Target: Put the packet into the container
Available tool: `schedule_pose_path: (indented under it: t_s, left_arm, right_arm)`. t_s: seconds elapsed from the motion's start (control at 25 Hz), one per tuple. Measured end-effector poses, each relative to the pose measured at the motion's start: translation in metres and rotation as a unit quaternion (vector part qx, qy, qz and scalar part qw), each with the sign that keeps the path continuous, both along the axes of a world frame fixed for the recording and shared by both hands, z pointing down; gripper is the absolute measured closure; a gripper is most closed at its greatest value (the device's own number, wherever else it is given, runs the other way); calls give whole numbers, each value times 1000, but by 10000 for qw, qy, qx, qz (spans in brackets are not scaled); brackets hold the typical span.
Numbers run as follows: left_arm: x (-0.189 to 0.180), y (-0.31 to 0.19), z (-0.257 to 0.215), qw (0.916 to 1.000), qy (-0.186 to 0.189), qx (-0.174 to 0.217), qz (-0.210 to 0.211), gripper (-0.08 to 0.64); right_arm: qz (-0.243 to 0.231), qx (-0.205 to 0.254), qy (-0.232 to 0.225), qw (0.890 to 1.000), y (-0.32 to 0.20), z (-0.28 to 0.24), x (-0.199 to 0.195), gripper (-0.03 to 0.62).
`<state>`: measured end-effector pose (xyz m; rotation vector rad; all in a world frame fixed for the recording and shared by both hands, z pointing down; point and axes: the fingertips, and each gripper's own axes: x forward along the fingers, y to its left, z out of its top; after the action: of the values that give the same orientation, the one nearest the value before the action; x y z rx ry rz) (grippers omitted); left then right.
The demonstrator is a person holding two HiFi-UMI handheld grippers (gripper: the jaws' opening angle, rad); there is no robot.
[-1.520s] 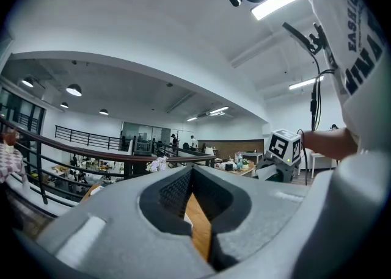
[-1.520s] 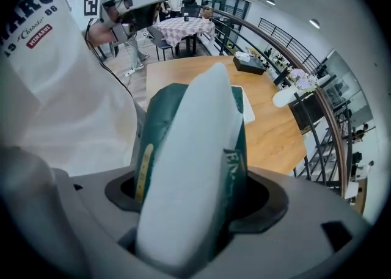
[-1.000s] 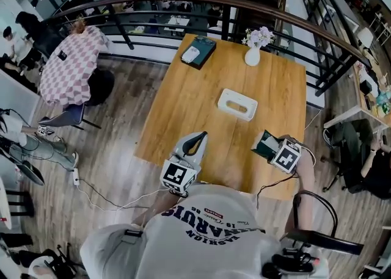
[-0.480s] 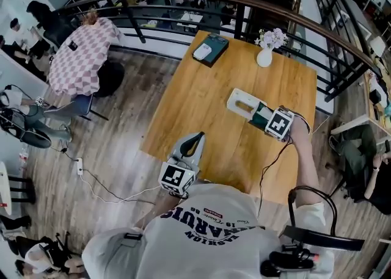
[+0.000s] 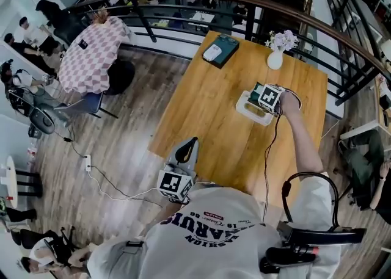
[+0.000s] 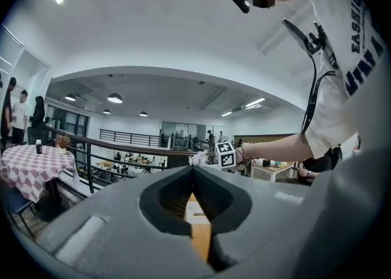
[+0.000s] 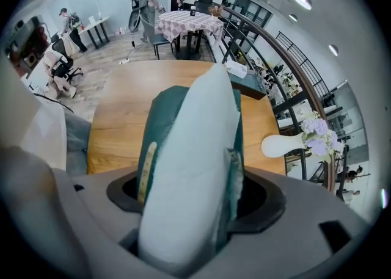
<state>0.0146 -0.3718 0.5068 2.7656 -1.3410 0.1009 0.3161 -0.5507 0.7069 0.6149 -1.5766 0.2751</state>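
Note:
My right gripper (image 5: 264, 97) is shut on a green and white packet (image 7: 189, 168), which fills the right gripper view between the jaws. In the head view this gripper points steeply down, right over the white rectangular container (image 5: 249, 113) on the wooden table (image 5: 201, 107); a corner of the packet (image 5: 256, 90) shows beside the marker cube. Whether the packet touches the container is hidden. My left gripper (image 5: 190, 144) hangs at the table's near edge, level, its jaws shut with nothing between them (image 6: 193, 169).
A white vase of flowers (image 5: 276, 58) stands at the table's far side, also in the right gripper view (image 7: 287, 144). A dark flat case with a white item (image 5: 220, 49) lies at the far left corner. A curved railing (image 5: 183, 0) runs behind the table.
My right gripper has carried the packet from the table's near right edge away from me to above the container. The left gripper shifted only slightly.

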Motion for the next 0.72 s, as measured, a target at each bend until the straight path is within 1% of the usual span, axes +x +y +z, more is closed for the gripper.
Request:
schedule_pose_path:
  t_s: [0.16, 0.32, 0.4, 0.6, 0.72]
  left_arm:
    - [-1, -2, 1, 10000, -32, -7, -75, 558]
    - [-7, -6, 1, 9998, -21, 11, -179, 558]
    - [-9, -8, 1, 9998, -15, 10, -198, 558]
    - [-8, -11, 3, 9998, -35, -9, -218, 558]
    - [-7, -12, 5, 9997, -65, -40, -246, 558]
  right_arm:
    - [26, -42, -147, 9999, -23, 16, -8, 216]
    - [-45, -172, -164, 9997, -27, 25, -19, 216]
    - [-86, -160, -191, 9997, -29, 28, -22, 216]
    - [-85, -201, -180, 9996, -31, 41, -19, 216]
    - [-96, -245, -204, 9994, -33, 59, -18, 216]
